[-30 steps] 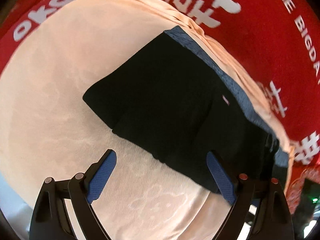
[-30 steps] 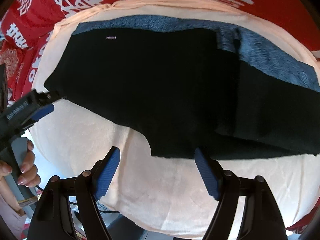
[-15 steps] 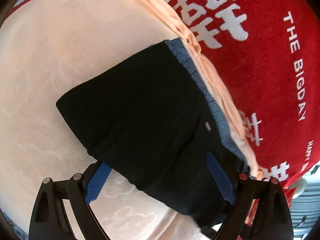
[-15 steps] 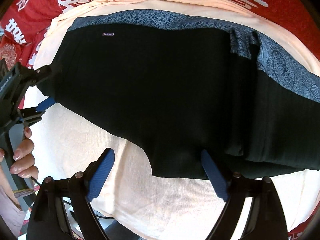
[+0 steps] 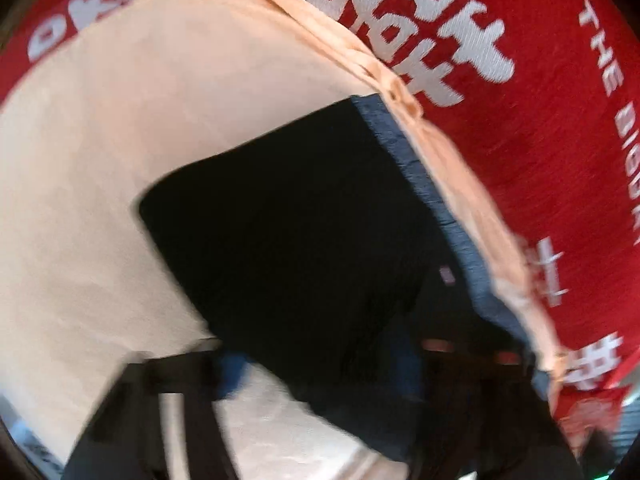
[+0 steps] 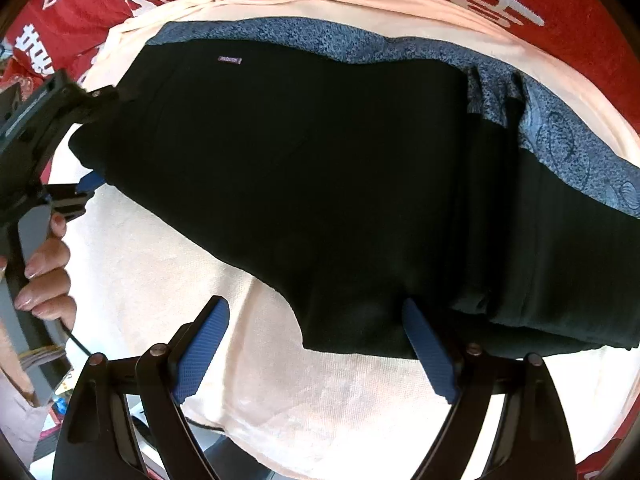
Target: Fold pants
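At the left edge of the right view, the left gripper (image 6: 90,140) is closing on the pants (image 6: 304,184) end, while the right gripper (image 6: 316,344) is straddling the hem, jaws apart

Left gripper (image 5: 320,364): blurred by motion, blue pads barely made out.
Black fabric pants (image 6: 304,184): right end cut off.
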A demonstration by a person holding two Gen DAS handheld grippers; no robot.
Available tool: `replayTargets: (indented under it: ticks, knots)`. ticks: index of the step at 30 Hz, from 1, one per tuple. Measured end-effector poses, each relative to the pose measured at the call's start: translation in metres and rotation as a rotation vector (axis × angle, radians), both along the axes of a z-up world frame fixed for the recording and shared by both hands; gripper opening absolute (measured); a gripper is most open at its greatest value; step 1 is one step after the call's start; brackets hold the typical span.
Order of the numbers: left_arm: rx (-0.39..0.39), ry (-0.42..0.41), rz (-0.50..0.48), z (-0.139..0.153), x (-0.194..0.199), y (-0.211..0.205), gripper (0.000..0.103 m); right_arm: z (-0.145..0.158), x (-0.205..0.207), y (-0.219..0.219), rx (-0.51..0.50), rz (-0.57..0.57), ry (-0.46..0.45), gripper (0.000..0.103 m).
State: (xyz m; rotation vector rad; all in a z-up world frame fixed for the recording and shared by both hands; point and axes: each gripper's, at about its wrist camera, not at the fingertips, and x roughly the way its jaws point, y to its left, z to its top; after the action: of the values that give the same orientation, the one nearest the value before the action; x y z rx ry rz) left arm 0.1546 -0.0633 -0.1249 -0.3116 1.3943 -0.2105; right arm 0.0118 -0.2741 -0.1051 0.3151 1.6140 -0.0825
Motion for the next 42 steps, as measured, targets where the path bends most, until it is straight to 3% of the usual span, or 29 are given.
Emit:
replayTargets:
  ticks: [3, 6, 8, 10, 14, 20, 24, 29, 30, 32, 35, 42]
  knots:
    - [0.119, -0.098, -0.125, 0.015, -0.007, -0.022, 0.038, 0.016, 0.002, -0.009, 0.0, -0.005, -0.028, 0.09]
    - [0.311, -0.289, -0.322, 0.036, -0.031, -0.059, 0.035, 0.037, 0.01, -0.025, 0.006, -0.036, -0.083, 0.09]
    - [0.395, -0.385, -0.422, 0.043, -0.047, -0.078, 0.035, 0.048, 0.019, -0.037, 0.027, -0.06, -0.106, 0.09]
    - [0.461, -0.462, -0.518, 0.047, -0.061, -0.092, 0.035, 0.059, 0.036, -0.048, 0.069, -0.08, -0.124, 0.09]
    - [0.524, -0.527, -0.611, 0.049, -0.074, -0.1, 0.035, 0.079, 0.078, -0.048, 0.174, -0.068, -0.171, 0.09]
    - [0.55, -0.556, -0.647, 0.053, -0.08, -0.102, 0.035, 0.092, 0.17, 0.004, 0.389, 0.042, -0.153, 0.091]
    - [0.56, -0.583, -0.663, 0.054, -0.085, -0.1, 0.035, 0.068, 0.212, 0.057, 0.391, 0.185, -0.038, 0.091]
    - [0.57, -0.589, -0.682, 0.058, -0.09, -0.102, 0.035, 0.028, 0.232, 0.103, 0.354, 0.313, 0.111, 0.09]
    - [0.565, -0.582, -0.682, 0.06, -0.09, -0.102, 0.035, 0.018, 0.234, 0.109, 0.335, 0.322, 0.147, 0.086]
    - [0.549, -0.61, -0.69, 0.071, -0.096, -0.104, 0.035, 0.007, 0.235, 0.11, 0.32, 0.319, 0.187, 0.024]
    - [0.511, -0.642, -0.71, 0.094, -0.105, -0.114, 0.035, 0.014, 0.232, 0.097, 0.312, 0.278, 0.126, 0.019]
    - [0.361, -0.657, -0.746, 0.15, -0.133, -0.154, 0.035, 0.068, 0.196, 0.033, 0.46, 0.127, -0.068, 0.019]
